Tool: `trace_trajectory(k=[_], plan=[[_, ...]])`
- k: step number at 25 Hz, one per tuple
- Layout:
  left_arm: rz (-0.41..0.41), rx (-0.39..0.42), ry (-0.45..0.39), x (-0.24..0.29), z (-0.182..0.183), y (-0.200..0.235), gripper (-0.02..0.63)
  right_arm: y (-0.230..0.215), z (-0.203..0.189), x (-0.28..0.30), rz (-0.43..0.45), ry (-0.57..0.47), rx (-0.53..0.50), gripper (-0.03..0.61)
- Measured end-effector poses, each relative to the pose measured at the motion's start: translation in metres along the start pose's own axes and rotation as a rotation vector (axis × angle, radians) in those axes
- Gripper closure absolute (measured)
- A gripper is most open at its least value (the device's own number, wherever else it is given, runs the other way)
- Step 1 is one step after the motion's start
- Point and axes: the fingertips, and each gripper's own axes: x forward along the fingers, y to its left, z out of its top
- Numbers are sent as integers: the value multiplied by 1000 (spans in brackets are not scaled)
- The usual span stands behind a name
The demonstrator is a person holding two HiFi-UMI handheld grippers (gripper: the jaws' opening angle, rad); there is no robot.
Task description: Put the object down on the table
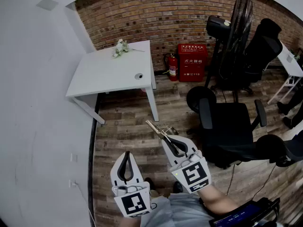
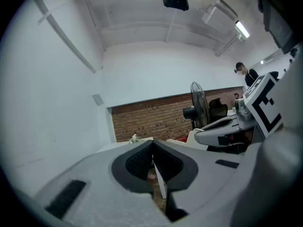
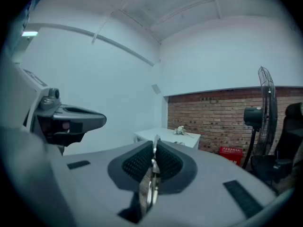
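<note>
Right gripper [image 1: 166, 138]: fingers clenched on a slim utensil [image 1: 154, 127], which is pinched edge-on between the ribbed pads
Slim utensil: a thin tan and metal piece, possibly small tongs, though I cannot tell for sure; it juts forward past the fingertips and hangs in the air above the wooden floor [image 1: 128, 126], not over any surface
Left gripper [image 1: 126, 154]: fingers pressed together with nothing between them, held low just beside the right one
Counter [image 1: 102, 74]: white, well apart from both grippers, standing ahead by the brick wall [image 1: 156, 13]; most of its top is bare
On the counter: a flower sprig [image 1: 120, 48] at the far edge and a round cable hole [image 1: 138, 76] near the right edge
Beside the path: a black office chair [image 1: 227, 126] to the right
Likely handling: light and stiff, with a smooth narrow body that could pivot or slide in the pads if the hold loosens early; it looks sturdy rather than fragile
Where to hold: the present pinch sits back along the shaft, leaving a long free end; a hold nearer the middle would swing less, but this one seems adequate for so light a thing
Stage: carrying, with the set-down not yet begun
Next move calls for: bringing the utensil over a bare patch of the counter, lowering it flat, then easing the fingers apart so it does not bounce or roll
</note>
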Motion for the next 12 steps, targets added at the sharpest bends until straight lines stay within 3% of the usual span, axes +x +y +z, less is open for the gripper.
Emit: trace_trajectory(k=[7,12], plan=[[16,24,-12,-10,-3,-3,604,0,-3,-11,14,-6,1,551],[19,-2,23,-10,-11,-6,604,-2,-8,-8,14,1,4,549]])
